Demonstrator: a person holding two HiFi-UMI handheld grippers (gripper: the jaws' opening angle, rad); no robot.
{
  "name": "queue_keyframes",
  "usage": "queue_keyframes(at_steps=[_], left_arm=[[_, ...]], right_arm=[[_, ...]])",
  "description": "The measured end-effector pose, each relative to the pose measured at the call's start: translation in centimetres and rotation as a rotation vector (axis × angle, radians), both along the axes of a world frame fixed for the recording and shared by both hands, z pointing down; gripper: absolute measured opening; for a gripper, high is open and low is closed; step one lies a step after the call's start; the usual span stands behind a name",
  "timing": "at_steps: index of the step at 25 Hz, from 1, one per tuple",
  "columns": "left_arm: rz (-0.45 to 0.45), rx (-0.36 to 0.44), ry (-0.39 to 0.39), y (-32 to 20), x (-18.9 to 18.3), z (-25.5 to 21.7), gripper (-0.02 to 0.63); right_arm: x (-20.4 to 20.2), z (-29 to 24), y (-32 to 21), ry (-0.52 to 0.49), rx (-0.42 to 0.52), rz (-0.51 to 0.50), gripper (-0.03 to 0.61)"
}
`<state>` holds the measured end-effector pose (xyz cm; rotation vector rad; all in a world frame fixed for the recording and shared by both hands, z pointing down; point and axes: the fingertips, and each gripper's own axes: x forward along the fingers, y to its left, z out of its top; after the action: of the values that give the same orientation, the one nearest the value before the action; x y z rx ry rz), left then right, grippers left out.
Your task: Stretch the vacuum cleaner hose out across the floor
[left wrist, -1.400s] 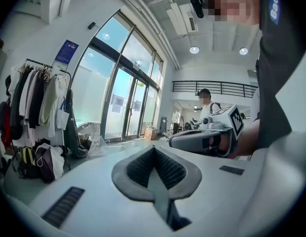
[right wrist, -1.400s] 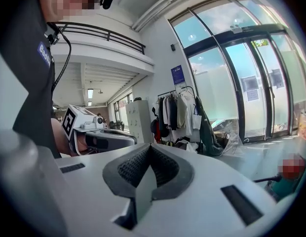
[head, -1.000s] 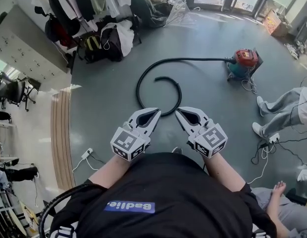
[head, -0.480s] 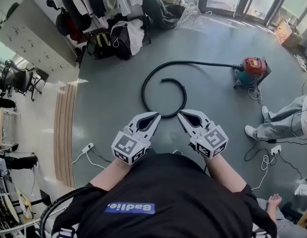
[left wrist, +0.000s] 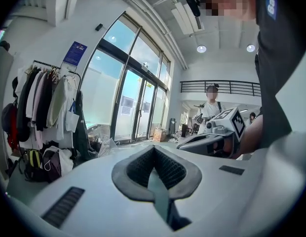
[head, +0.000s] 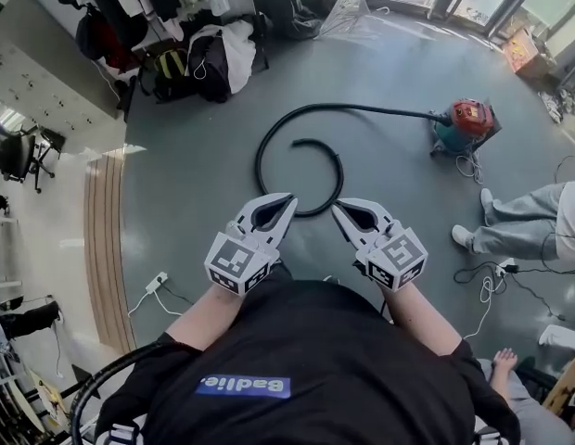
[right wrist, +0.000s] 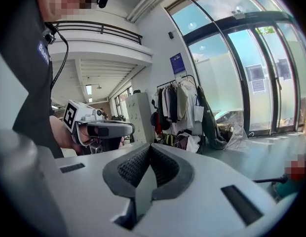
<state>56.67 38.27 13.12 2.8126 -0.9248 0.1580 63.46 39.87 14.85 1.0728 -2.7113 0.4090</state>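
Ahead of the left tool (head: 287, 198) and right tool (head: 337, 208), both closed and empty, the black corrugated hose (head: 259, 160) lies coiled; hard pulling could drag the red canister vacuum (head: 466, 121).

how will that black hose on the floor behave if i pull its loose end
Probably floppy: the hose lies in a loose spiral, so it should uncurl rather than hold shape. Likely light for its length, sliding easily on the smooth floor. Its far end joins the vacuum cleaner, which might shift or tip if tugged hard.
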Motion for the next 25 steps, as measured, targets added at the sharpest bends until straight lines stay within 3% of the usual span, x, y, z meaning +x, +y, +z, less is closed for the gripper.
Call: queue_keyframes(at_steps=[7,13,18,25], left_arm=[[0.045,-0.016,0.005,-8.0,-6.4,1.0,0.008],[0.056,-0.034,0.003,-12.9,-8.8,1.9,0.008],[0.047,-0.034,-0.019,-15.3,-6.9,2.0,0.008],[-0.036,-0.051,-0.077,-19.2,0.6,2.3,0.008]], right_arm=[[-4.5,1.0,-7.8,0.0,-0.049,0.092,0.005],[-5.1,1.8,-12.4,-0.019,-0.077,0.155,0.005],[-2.5,3.0,-15.4,-0.037,-0.105,0.154,0.005],[5.1,5.0,-20.7,-0.069,-0.138,0.066,0.005]])
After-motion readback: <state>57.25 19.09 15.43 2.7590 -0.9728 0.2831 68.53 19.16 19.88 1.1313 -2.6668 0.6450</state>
